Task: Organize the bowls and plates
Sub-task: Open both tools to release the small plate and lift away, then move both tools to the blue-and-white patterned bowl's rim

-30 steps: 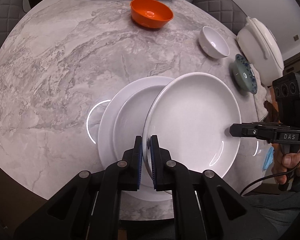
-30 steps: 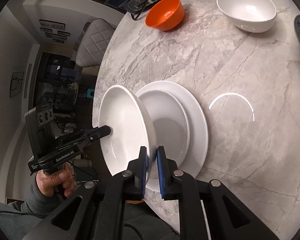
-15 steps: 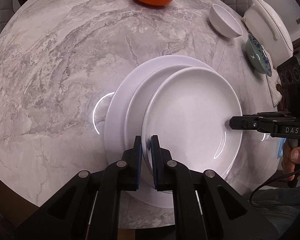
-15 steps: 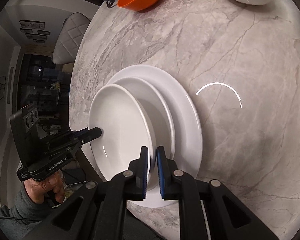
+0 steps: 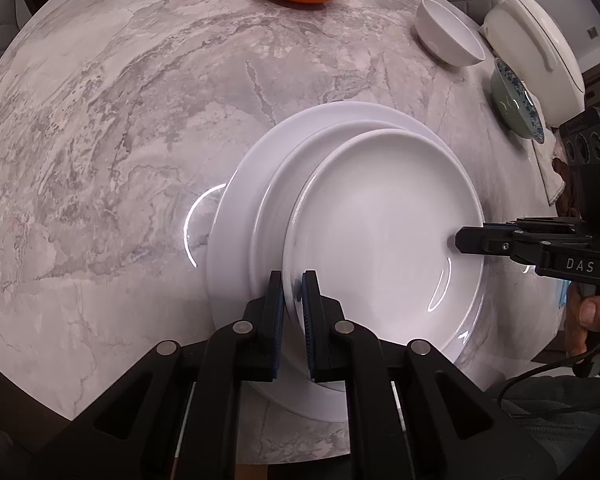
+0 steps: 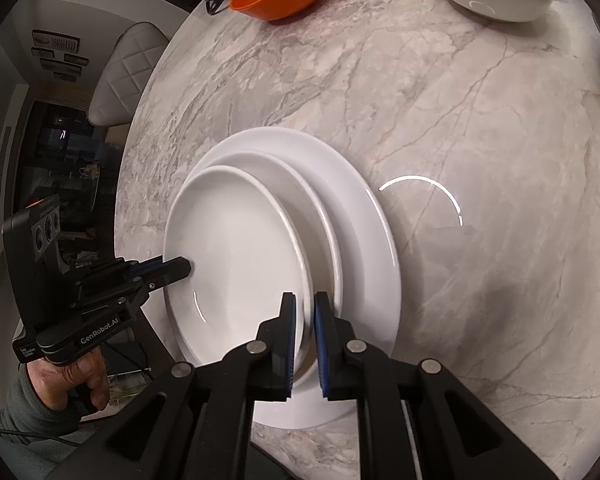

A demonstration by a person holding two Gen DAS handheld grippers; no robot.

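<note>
Both hand-held grippers, left hand-held gripper point(image 5: 293, 292) and right hand-held gripper point(image 6: 304, 312), clamp opposite rims of the top plate point(image 5: 384, 236) at frame centre, stacking it; release likely follows.

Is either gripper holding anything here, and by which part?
Both grip the top white plate by its rim: left gripper at one edge, right gripper at another.

Glossy white ceramic plates point(image 5: 384, 220) on a polished grey marble table point(image 5: 120, 140).
</note>
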